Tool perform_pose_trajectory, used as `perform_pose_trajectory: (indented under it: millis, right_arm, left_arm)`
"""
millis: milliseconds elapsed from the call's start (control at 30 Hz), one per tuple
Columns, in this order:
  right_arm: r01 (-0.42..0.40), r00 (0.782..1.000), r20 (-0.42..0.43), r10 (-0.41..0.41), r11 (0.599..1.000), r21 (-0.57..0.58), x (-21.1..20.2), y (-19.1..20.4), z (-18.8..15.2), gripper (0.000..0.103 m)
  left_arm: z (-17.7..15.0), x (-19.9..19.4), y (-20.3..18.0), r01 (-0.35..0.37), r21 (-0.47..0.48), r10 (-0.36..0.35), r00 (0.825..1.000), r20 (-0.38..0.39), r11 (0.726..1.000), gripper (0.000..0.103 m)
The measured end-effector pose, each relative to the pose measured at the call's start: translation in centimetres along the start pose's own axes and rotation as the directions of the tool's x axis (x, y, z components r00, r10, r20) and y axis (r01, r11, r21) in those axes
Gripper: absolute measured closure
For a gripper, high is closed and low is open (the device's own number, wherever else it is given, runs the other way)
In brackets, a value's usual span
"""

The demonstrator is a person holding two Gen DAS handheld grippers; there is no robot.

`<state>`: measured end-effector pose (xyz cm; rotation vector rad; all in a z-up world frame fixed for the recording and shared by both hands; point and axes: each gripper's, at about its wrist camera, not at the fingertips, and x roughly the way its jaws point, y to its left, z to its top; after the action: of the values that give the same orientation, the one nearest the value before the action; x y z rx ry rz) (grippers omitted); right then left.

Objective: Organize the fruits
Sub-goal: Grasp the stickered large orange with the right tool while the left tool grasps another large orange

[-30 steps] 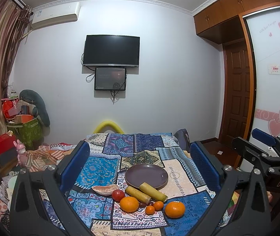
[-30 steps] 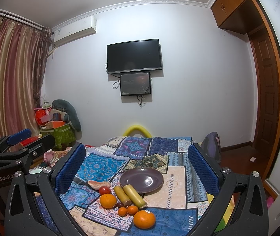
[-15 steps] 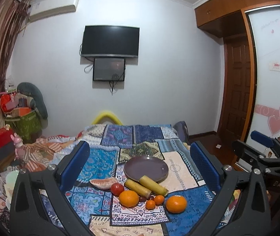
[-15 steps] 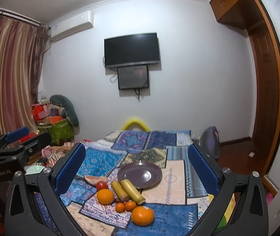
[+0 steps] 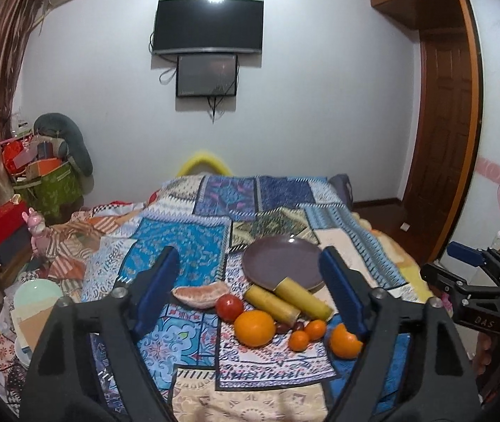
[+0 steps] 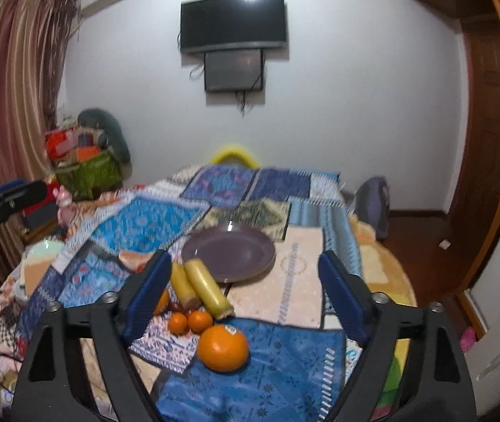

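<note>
Two tools spread wide, left tool (image 5: 250, 277), right tool (image 6: 242, 277), above fruit

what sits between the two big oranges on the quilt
Left wrist view: between the nearer-left orange and the right orange lie two small tangerines, side by side.

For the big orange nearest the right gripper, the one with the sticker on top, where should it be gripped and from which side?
Probably across its widest middle, coming down from above and the near side. The large round orange with the sticker sits alone on the blue patchwork cloth, apart from the two small tangerines behind it, so fingers have room left and right. The right gripper is open, wider than the fruit.
</note>
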<state>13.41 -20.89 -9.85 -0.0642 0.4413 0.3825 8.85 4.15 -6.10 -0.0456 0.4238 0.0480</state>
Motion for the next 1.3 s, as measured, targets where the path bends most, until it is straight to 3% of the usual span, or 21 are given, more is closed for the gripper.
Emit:
perform_pose_trajectory:
  millis: [100, 200, 567, 667, 900, 1000, 1100, 1300]
  right_arm:
    - [-0.019, 0.998, -0.061, 0.018, 1.0, -0.012, 1.9, -0.4, -0.8, 0.038]
    - [-0.041, 0.991, -0.131, 0.038, 0.999, -0.019, 3.6, -0.8, -1.8, 0.043]
    - [-0.119, 0.943, -0.315, 0.11, 0.993, -0.009, 8.0, -0.8, -4.9, 0.043]
    - [-0.125, 0.931, -0.347, 0.113, 0.992, -0.011, 9.1, -0.5, -5.5, 0.039]
    - [-0.157, 0.895, -0.423, 0.138, 0.988, -0.008, 11.3, 0.3, -7.4, 0.037]
    - [-0.169, 0.878, -0.455, 0.149, 0.986, -0.004, 12.2, 0.5, -8.2, 0.037]
    - [-0.169, 0.87, -0.471, 0.149, 0.986, 0.0, 12.6, 0.5, -8.6, 0.028]
    - [-0.17, 0.849, -0.502, 0.166, 0.985, 0.038, 13.8, -0.3, -9.4, 0.029]
  left_arm:
    - [-0.6, 2.0, 0.8, 0.021, 0.006, -0.021, 0.997, -0.074, 1.0, 0.052]
    - [-1.5, 4.6, 1.3, 0.034, 0.006, -0.032, 0.987, -0.159, 0.999, 0.06]
    - [-5.0, 10.2, 1.3, 0.054, 0.046, -0.036, 0.944, -0.329, 0.997, 0.059]
    - [-5.9, 11.3, 1.7, 0.063, 0.027, -0.049, 0.928, -0.37, 0.998, 0.054]
    - [-7.4, 12.9, 1.6, 0.072, 0.034, -0.051, 0.904, -0.424, 0.997, 0.039]
    - [-8.0, 13.7, 1.4, 0.077, 0.032, -0.055, 0.893, -0.446, 0.997, 0.036]
    - [-8.5, 14.5, 1.2, 0.084, 0.033, -0.059, 0.882, -0.467, 0.996, 0.036]
    - [-9.6, 15.9, 0.9, 0.095, 0.033, -0.065, 0.859, -0.508, 0.995, 0.035]
